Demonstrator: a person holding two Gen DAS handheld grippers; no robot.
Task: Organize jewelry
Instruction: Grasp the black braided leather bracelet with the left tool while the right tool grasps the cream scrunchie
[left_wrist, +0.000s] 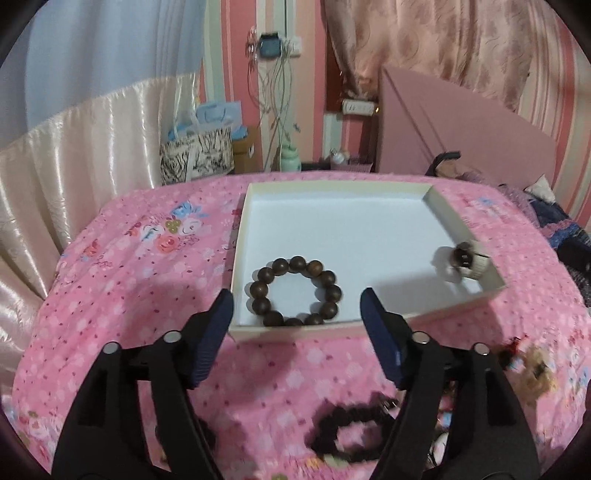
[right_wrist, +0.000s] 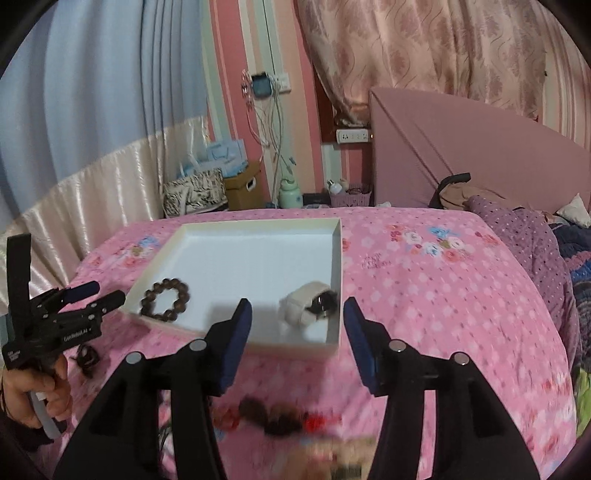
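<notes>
A shallow white box (left_wrist: 465, 308) (right_wrist: 334, 254) lies on the pink bedspread. A brown bead bracelet (left_wrist: 295, 291) (right_wrist: 166, 299) rests inside near its front edge. A cream strap piece with a dark stone (left_wrist: 465, 260) (right_wrist: 310, 304) lies in the box's right corner. My left gripper (left_wrist: 297, 304) is open and empty, hovering just before the box; it also shows in the right wrist view (right_wrist: 99, 291). My right gripper (right_wrist: 297, 314) is open and empty above the box's front right corner. A darker bead bracelet (left_wrist: 351, 432) and blurred red and brown beads (right_wrist: 277, 415) lie loose on the bedspread.
A blurred beige trinket (left_wrist: 532, 373) lies at the right on the bed. A purple dotted blanket (right_wrist: 524, 236) is heaped at the far right. Bags, a carton and a green bottle (right_wrist: 290, 194) stand beyond the bed. A pink headboard (right_wrist: 461, 147) rises behind.
</notes>
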